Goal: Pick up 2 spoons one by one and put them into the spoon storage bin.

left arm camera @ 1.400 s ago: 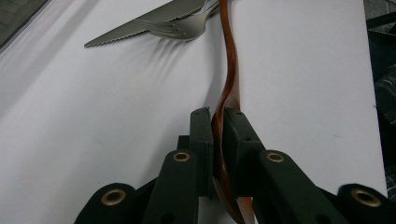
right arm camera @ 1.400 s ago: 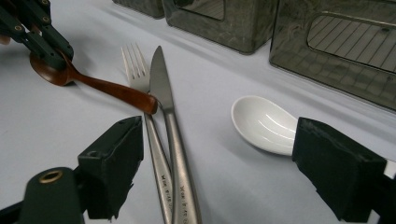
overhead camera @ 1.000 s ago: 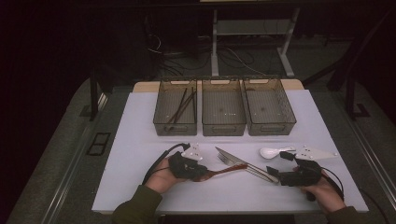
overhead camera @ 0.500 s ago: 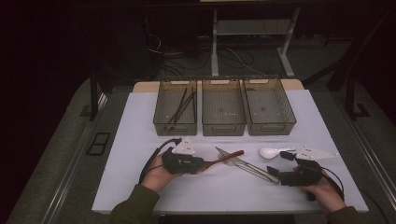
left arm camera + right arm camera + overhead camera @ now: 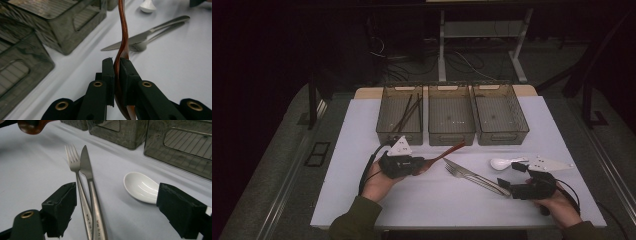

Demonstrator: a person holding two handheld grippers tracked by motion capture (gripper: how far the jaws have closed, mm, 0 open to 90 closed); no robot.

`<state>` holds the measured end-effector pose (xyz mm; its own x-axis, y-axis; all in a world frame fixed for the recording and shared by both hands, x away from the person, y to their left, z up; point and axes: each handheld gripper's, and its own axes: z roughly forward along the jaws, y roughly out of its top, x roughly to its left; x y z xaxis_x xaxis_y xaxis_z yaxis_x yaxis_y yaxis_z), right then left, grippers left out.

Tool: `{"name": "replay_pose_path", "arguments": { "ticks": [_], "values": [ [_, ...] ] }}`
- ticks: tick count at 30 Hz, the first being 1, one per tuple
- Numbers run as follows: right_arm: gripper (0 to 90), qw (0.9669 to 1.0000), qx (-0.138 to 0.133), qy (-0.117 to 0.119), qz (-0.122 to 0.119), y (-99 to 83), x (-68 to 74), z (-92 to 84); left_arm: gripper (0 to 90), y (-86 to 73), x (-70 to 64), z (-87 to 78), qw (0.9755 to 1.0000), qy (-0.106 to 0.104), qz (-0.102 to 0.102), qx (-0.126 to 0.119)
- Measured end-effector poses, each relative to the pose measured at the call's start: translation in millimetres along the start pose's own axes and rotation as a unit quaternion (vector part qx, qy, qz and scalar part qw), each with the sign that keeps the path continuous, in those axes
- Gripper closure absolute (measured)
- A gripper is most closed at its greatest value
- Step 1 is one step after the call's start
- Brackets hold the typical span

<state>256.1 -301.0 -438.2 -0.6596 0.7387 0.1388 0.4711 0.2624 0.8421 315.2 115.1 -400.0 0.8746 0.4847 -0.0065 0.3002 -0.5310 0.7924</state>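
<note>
Currently the left gripper (image 5: 117, 65) is clamped on a brown wooden spoon (image 5: 123, 37) at frame centre, raised above the white table (image 5: 362, 130). Lower right, the right gripper (image 5: 116, 202) stands spread wide around fork (image 5: 75, 167) and knife (image 5: 87, 172).

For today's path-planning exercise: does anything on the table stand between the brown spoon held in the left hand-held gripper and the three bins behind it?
Nothing visible does. The left hand-held gripper holds the brown spoon just before the bins. The fork and knife lie to the side, nearer the person.
</note>
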Motion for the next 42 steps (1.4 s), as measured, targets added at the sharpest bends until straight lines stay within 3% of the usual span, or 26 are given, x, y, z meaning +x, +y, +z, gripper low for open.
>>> {"name": "replay_pose_path", "arguments": {
  "ticks": [12,23,30,42],
  "values": [
    [16.3,1.0000,-0.001,-0.001,0.002,0.0,-0.8,-0.3,81.7,15.0,11.5,2.2,0.9991,0.024,-0.029,-0.018],
    [15.6,1.0000,-0.006,-0.007,0.002,0.3,-0.6,0.3,81.6,47.1,29.3,8.1,0.9984,0.032,-0.028,-0.037],
    [14.3,0.9995,0.005,-0.029,0.010,0.6,-2.4,0.3,81.6,68.7,38.0,16.5,0.9983,0.039,-0.030,-0.032],
    [14.3,0.9998,0.011,-0.015,0.002,0.5,-1.1,0.6,81.6,95.0,60.8,39.8,0.9965,0.067,-0.045,-0.022]
  ]
}}
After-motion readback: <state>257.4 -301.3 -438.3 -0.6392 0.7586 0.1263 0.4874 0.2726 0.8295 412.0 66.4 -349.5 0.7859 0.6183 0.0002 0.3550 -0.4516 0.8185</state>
